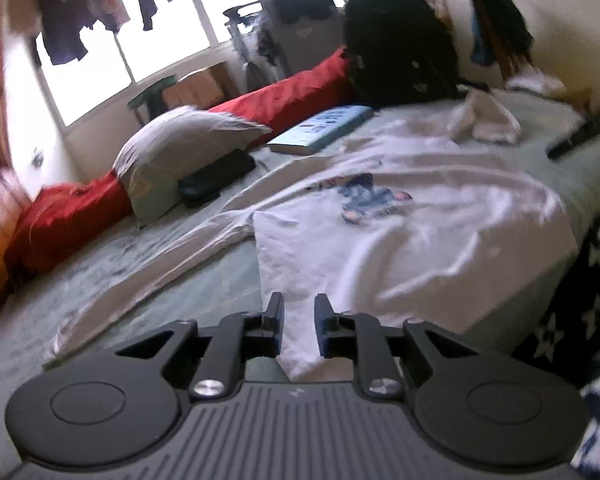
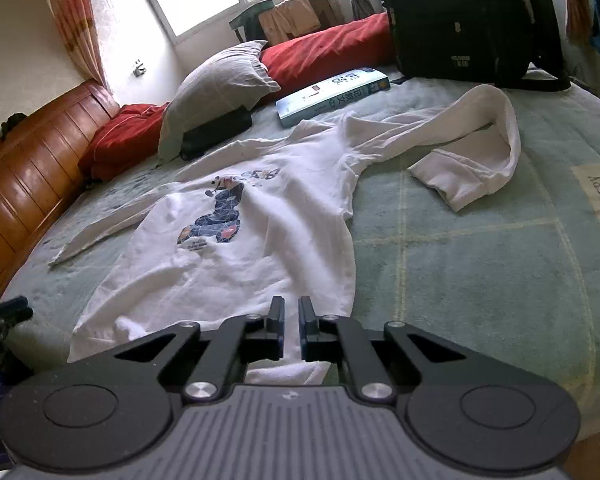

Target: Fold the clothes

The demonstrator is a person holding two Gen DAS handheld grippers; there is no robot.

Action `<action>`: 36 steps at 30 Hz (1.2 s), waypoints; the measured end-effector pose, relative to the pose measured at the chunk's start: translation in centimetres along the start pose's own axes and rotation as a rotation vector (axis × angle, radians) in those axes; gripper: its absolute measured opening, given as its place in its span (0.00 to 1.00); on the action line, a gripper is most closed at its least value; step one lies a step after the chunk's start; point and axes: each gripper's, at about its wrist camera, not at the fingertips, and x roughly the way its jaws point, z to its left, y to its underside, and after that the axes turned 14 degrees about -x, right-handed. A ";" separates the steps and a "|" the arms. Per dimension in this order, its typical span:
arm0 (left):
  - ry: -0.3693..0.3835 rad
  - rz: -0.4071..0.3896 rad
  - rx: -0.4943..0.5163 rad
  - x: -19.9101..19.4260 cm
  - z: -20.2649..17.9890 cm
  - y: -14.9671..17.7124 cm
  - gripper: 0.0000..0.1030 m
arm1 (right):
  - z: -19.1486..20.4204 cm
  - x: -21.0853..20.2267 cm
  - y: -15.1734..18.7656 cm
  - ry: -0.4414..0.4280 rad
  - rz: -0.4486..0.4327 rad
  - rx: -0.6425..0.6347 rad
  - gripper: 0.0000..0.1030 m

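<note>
Here, a white hoodie [image 2: 236, 264] with a printed front is seen spread face-up on the green bedspread [image 2: 480, 280], its hood [image 2: 476, 148] lying flat to the right. The left gripper [image 1: 299, 312] is held above the hem with its jaws slightly parted and nothing gripped. The right gripper [image 2: 291, 314] is seen over the hem, jaws nearly together, no cloth visibly pinched.
</note>
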 end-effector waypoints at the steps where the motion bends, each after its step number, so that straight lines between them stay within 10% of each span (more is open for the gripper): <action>1: 0.013 0.016 -0.032 0.7 0.6 -0.5 0.18 | 0.1 0.1 0.0 0.001 0.000 0.000 0.11; 12: 0.144 0.255 -0.456 14.0 7.4 -4.2 0.32 | -0.8 1.4 0.0 0.016 0.024 0.000 0.30; 26: 0.323 0.289 -1.143 28.0 16.5 -2.3 0.42 | -3.8 8.6 -4.1 0.020 0.035 0.047 0.48; 36: 0.294 0.254 -1.126 31.9 15.9 -4.4 0.41 | -5.0 10.8 -5.0 0.016 0.038 0.046 0.52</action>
